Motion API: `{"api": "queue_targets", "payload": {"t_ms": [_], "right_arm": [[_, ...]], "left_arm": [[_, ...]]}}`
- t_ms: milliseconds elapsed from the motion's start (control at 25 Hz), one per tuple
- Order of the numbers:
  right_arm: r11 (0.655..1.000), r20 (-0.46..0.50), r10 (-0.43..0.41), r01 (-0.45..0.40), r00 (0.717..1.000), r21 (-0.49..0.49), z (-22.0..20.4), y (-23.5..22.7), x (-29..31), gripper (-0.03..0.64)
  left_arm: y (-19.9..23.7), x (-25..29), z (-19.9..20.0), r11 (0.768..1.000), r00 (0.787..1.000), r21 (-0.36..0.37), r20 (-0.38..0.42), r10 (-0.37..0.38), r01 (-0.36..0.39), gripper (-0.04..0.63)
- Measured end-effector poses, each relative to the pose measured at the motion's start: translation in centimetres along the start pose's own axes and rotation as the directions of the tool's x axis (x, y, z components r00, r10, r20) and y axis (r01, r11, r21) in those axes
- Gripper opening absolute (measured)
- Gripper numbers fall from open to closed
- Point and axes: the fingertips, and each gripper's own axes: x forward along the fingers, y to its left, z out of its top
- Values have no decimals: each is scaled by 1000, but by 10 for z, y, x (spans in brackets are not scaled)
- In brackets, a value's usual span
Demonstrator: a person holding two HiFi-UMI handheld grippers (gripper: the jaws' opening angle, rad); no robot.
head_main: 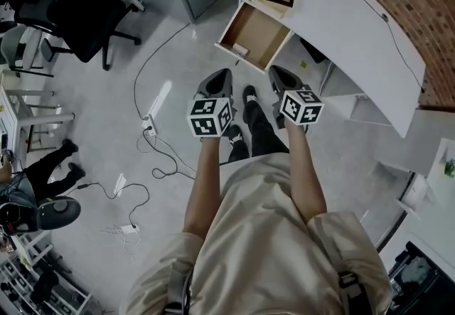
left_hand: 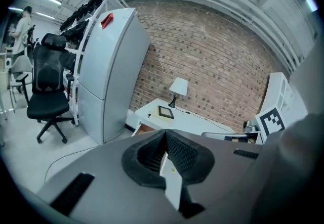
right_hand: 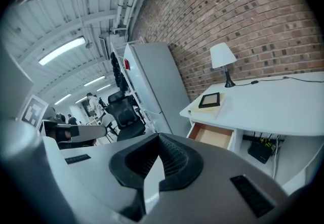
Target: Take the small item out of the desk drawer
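Jaws together, left gripper (head_main: 223,76), right gripper (head_main: 279,73), small item (head_main: 240,50) lying along drawer (head_main: 257,28) front

Clutter I saw
Black office chair (head_main: 78,11) stood near a grey cabinet (left_hand: 109,71); cables (head_main: 168,157) and a power strip (head_main: 159,99) lay on the floor (head_main: 106,114).
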Motion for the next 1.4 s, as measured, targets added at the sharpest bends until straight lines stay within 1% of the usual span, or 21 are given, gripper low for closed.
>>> {"api": "queue_targets", "payload": {"t_ms": [200,360,520,600,720,800,920,1080,1240,1400], "right_arm": [[998,-47,25,-28,999,-64,7,3,30,25],[994,-60,29,-35,998,-107,17,-3,55,25],[991,-84,44,-55,996,-125,32,-18,89,25],[985,-107,42,-60,993,-164,39,-26,106,25],[965,-152,40,-77,988,-249,49,-39,134,25],[958,-174,47,-94,984,-270,54,-47,150,25],[956,-207,64,-120,976,-269,57,-60,171,25],[959,-255,94,-156,962,-236,51,-71,198,25],[960,-319,116,-188,941,-207,29,-78,220,25],[961,-360,120,-198,925,-191,14,-89,239,25]], "left_arm": [[21,15,11,999,999,-22,8,32,-32,16],[30,40,19,1000,1000,-15,-9,25,-25,17],[40,74,28,1000,999,8,-38,29,-29,17],[46,92,34,999,998,18,-50,34,-33,17],[56,121,47,999,998,11,-56,43,-42,16],[62,139,53,999,997,5,-61,47,-47,16],[68,160,58,998,996,4,-72,61,-61,16],[83,179,58,995,991,-4,-92,95,-96,17],[98,189,44,991,984,-22,-125,126,-130,17],[109,202,25,985,978,-75,-157,140,-153,17]]}}
